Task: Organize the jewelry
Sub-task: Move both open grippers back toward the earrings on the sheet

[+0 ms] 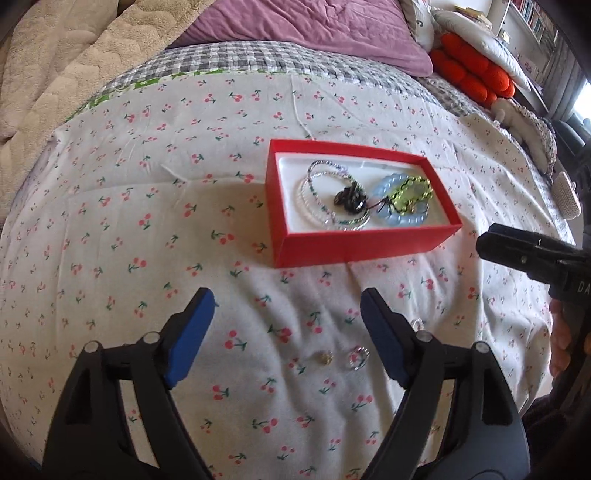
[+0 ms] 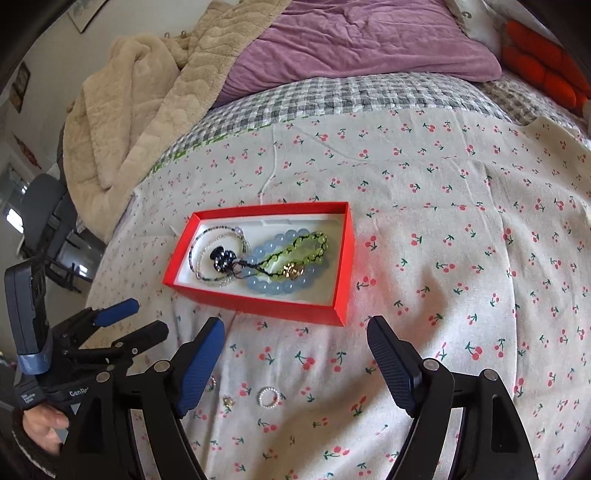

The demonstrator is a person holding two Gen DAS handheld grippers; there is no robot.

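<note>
A red box (image 1: pixel 354 251) (image 2: pixel 258 301) with a white lining lies on the cherry-print sheet. It holds a blue bead bracelet (image 1: pixel 406 218) (image 2: pixel 273 284), a green beaded bracelet (image 1: pixel 410 192) (image 2: pixel 314 247), clear bead strands (image 1: pixel 314 192) (image 2: pixel 207 240) and a dark charm (image 1: pixel 349 197) (image 2: pixel 221 258). On the sheet nearer me lie a small gold piece (image 1: pixel 325 357) (image 2: pixel 227 402), a beaded ring (image 1: pixel 358 357) (image 2: pixel 268 397) and a further small ring (image 1: pixel 417 324). My left gripper (image 1: pixel 286 332) is open above the gold piece and ring. My right gripper (image 2: pixel 295 362) is open above them too.
The right gripper's black body (image 1: pixel 532 254) enters the left view at the right. The left gripper (image 2: pixel 110 332) shows at the right view's left edge. A purple pillow (image 1: pixel 314 29), beige blanket (image 2: pixel 147 92), orange cushion (image 1: pixel 472 74) and checked quilt (image 2: pixel 332 96) lie beyond.
</note>
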